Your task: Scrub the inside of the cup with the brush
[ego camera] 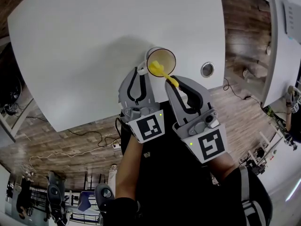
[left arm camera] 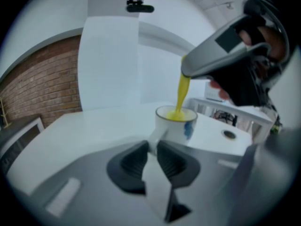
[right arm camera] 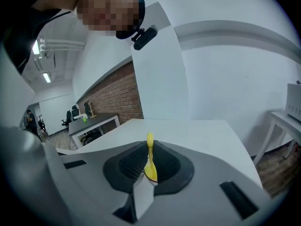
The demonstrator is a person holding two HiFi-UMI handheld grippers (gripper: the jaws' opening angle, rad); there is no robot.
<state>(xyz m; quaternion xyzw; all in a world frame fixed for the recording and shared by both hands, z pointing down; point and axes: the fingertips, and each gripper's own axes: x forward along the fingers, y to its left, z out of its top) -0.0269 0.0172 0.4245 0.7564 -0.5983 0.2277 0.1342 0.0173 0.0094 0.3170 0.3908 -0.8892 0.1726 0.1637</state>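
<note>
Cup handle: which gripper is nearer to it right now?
Left. The left gripper has its fingers shut on the cup handle itself. The right gripper stays apart from the cup, holding the yellow brush, whose head dips into it.

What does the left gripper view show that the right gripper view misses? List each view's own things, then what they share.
Only the left gripper view: the cup, its handle clamped in the jaws of the left gripper, the head of the brush inside it, the right gripper above. Only the right gripper view: the brush handle pinched between that gripper's jaws, a distant desk. Both: the yellow brush, the white table, a brick wall.
</note>
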